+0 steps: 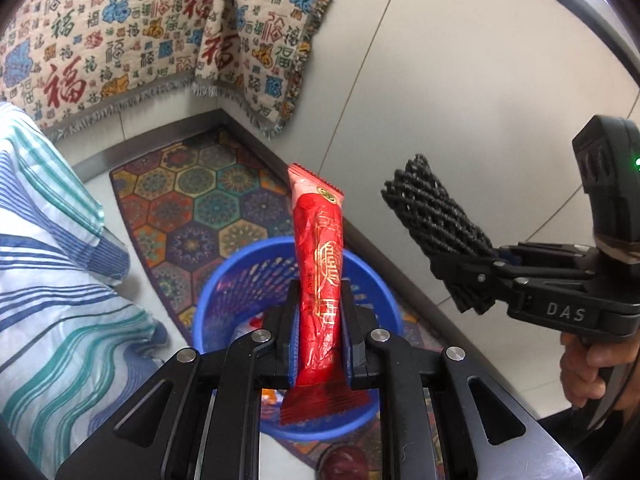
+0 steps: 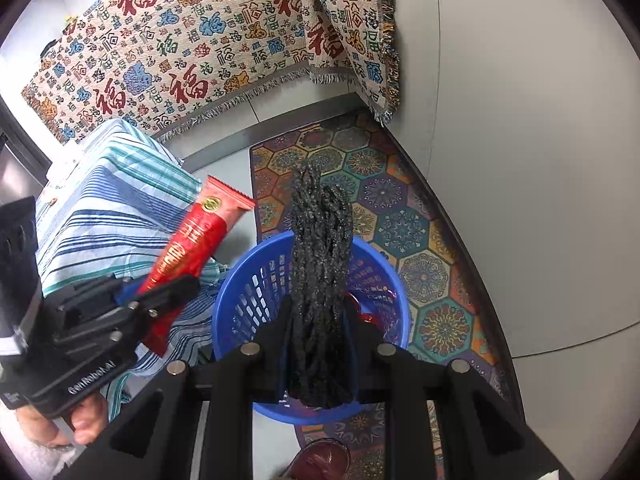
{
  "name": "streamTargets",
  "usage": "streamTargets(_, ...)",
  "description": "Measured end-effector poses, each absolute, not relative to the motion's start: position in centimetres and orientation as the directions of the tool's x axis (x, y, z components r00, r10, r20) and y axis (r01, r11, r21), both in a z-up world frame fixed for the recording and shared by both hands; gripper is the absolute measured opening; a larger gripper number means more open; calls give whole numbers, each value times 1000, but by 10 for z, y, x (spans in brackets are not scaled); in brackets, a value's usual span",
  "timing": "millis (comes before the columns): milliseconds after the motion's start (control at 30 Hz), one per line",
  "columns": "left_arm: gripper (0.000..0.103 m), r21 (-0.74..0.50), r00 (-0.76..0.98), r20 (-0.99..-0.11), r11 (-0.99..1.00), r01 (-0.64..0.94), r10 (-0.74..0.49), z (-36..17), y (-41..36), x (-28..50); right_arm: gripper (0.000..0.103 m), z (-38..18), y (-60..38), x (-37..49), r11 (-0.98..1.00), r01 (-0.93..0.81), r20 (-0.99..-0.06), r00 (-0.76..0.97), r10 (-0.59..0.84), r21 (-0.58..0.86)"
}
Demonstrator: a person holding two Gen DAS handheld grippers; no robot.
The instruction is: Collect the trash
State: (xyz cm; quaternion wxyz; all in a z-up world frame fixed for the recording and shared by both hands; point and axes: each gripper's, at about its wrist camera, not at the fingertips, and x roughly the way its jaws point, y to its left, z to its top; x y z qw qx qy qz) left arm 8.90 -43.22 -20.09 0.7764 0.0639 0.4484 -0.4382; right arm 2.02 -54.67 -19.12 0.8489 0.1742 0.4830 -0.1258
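My left gripper (image 1: 320,308) is shut on a red snack wrapper (image 1: 320,264) and holds it upright over a blue plastic basket (image 1: 224,280) on the floor. My right gripper (image 2: 320,312) is shut on a black foam mesh sleeve (image 2: 320,248), also above the blue basket (image 2: 248,280). In the left wrist view the right gripper (image 1: 460,272) with the mesh sleeve (image 1: 436,216) is to the right. In the right wrist view the left gripper (image 2: 160,292) with the wrapper (image 2: 192,240) is to the left. Some red trash lies inside the basket.
The basket stands on a colourful hexagon-patterned mat (image 2: 400,216). A striped blue-and-white cloth (image 1: 48,264) covers something at the left. A patterned blanket (image 2: 200,48) hangs at the back. A white wall (image 1: 480,80) is to the right.
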Motion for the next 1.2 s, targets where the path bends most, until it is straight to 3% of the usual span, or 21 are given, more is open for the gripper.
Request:
streamTargets(100, 17, -286, 211, -757, 604, 744, -618, -209, -438, 91, 28, -193, -549, 23, 899, 396, -860, 508, -46, 186)
streamTargets(200, 31, -287, 205, -761, 602, 745, -615, -218, -442, 92, 41, -195, -553, 24, 886, 412, -857, 514, -34, 212)
streamTargets(267, 39, -285, 206, -761, 602, 746, -615, -222, -444, 95, 42, -196, -556, 25, 878, 424, -856, 516, -31, 224)
streamTargets(500, 46, -296, 215, -755, 614, 731, -620, -220, -441, 101, 44, -190, -558, 28, 878, 424, -850, 526, -38, 223)
streamTargets(767, 46, -318, 250, -746, 661, 680, -617, -179, -409, 97, 44, -157, -538, 33, 912, 384, -803, 584, -117, 146)
streamTargets(933, 65, -315, 291, -748, 704, 637, -597, -129, -347, 91, 53, -120, -485, 42, 958, 278, -730, 668, -143, 67)
streamTargets(1067, 75, -218, 428, -752, 802, 556, -501, -97, -281, 110, 54, -110, -430, 56, 986, 146, -710, 703, -50, 76)
streamTargets(1133, 82, -178, 498, -756, 865, 468, -425, -89, -250, 134, 54, -109, -400, 65, 996, 66, -714, 700, 0, 65)
streamTargets(1200, 82, -164, 561, -757, 929, 333, -335, -83, -221, 171, 54, -110, -373, 73, 999, -10, -719, 694, 38, 44)
